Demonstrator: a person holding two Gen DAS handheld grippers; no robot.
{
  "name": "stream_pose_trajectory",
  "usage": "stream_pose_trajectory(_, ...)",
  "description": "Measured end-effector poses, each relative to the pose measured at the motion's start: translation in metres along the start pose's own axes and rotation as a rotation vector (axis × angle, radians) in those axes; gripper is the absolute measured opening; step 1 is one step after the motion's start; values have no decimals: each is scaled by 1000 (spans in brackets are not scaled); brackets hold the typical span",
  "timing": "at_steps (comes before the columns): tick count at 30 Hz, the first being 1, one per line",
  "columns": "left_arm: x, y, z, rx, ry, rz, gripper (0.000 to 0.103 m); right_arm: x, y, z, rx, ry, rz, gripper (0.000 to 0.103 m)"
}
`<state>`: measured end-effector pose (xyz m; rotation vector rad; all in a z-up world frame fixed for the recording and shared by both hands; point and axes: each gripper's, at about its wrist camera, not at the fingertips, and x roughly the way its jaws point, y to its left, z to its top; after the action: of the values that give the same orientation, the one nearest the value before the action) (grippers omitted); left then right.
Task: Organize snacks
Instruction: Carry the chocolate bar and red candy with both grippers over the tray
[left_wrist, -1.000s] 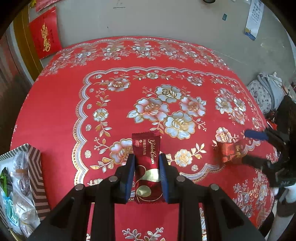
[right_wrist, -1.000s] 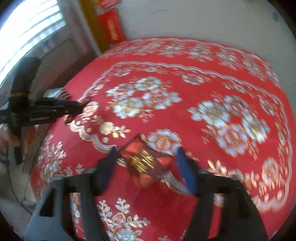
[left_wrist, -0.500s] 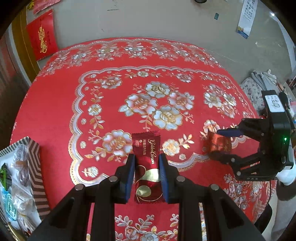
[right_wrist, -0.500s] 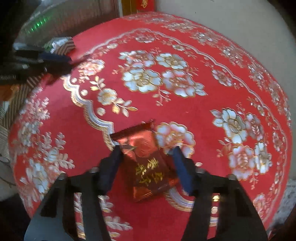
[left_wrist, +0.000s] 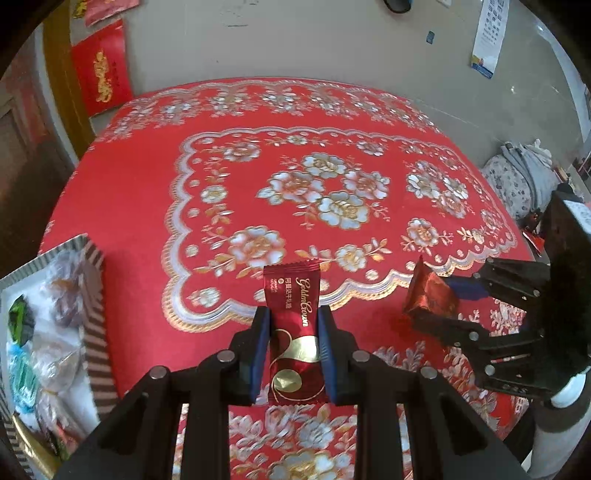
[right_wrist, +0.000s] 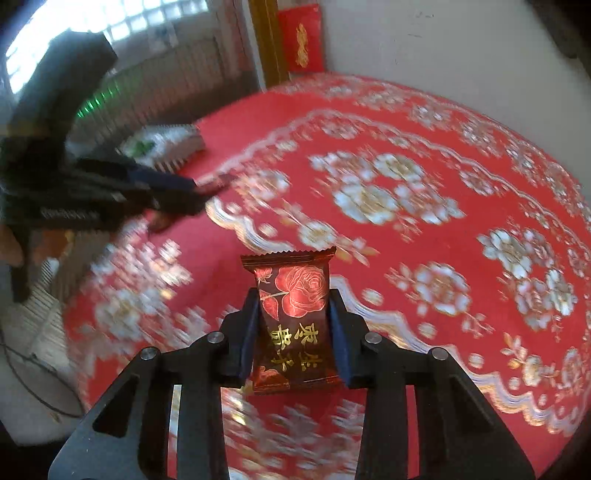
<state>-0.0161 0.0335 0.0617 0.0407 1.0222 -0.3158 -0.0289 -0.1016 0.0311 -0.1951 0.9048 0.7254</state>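
In the left wrist view my left gripper (left_wrist: 293, 321) is shut on a dark red Golden Crown candy packet (left_wrist: 291, 291), held upright above the red flowered tablecloth (left_wrist: 147, 206). My right gripper (right_wrist: 293, 314) has its jaws closing on a brown-red packet with a rose and gold characters (right_wrist: 295, 291); both pads press its sides. That right gripper (left_wrist: 439, 306) and its packet (left_wrist: 428, 291) show at the right of the left wrist view. The left gripper (right_wrist: 192, 199) appears blurred at the left of the right wrist view.
A striped-walled box (left_wrist: 94, 295) holding several wrapped snacks sits at the table's left edge, also seen as the box (right_wrist: 166, 147) far left. A red paper hanging (left_wrist: 103, 74) is on the wall behind. Bundled cloth (left_wrist: 517, 177) lies beyond the right edge.
My right gripper's jaws closed from wide onto the rose packet and lifted it off the cloth, rolling it upright. My left gripper shifted slightly toward the striped box, still holding its packet.
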Motion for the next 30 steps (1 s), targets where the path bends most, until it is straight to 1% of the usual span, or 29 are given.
stream_pose_trajectory(5,-10,14,-12,-13,-17,33,28,6,23,8,13,-44,48,34)
stream_pose_trajectory(12,-26,34,-26,-39,-53,65,28,18,57,20,-8,-64,102,34)
stream_pose_trajectory(18,-42,54,-38,-69,-85,88,28,26,89,35,-52,-77,151,34)
stream_pose_trajectory(21,-51,64,-43,-83,-108,115,28,30,101,42,-66,-82,172,34)
stream_pose_trajectory(30,-69,93,-54,-133,-139,156,28,44,128,62,-102,-80,214,34)
